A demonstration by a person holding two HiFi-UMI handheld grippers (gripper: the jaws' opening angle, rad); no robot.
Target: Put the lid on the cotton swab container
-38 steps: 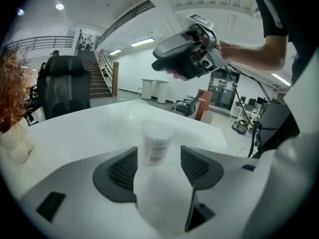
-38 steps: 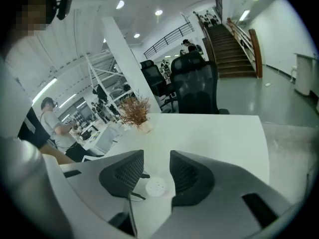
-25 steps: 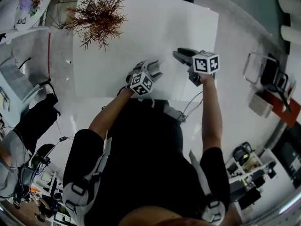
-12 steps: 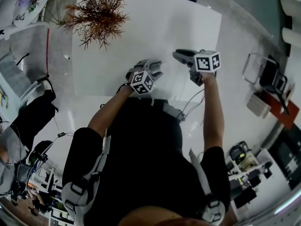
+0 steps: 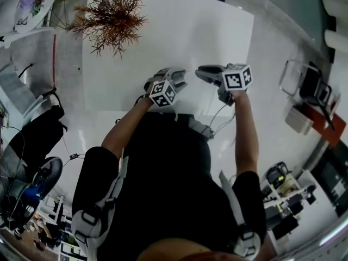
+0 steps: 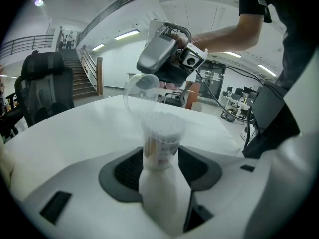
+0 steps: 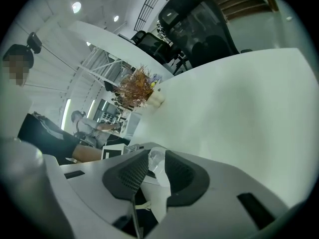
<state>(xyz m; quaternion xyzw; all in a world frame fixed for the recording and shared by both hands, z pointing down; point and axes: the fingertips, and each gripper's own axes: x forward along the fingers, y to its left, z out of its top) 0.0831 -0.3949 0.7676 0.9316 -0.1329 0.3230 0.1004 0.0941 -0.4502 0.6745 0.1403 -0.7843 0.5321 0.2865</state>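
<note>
Over a white surface (image 5: 217, 31), the left gripper (image 6: 160, 166) grips the cotton swab container (image 6: 160, 136), its fingers (image 6: 128, 169) clenched on the sides and the swab tips bare on top. The right gripper (image 6: 149, 72), just above & behind it in the left gripper view, carries the clear lid (image 6: 140, 91), w/ its fingers (image 7: 130, 176) closing on the plastic pinched between them. The lid hangs tilted by the swab tips, not yet seated; contact can't be told. A dried plant (image 5: 111, 15) stands at the far left corner.

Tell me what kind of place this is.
Probably an open-plan office or lab hall: a white table, an office chair, a staircase and desks with monitors behind.
</note>
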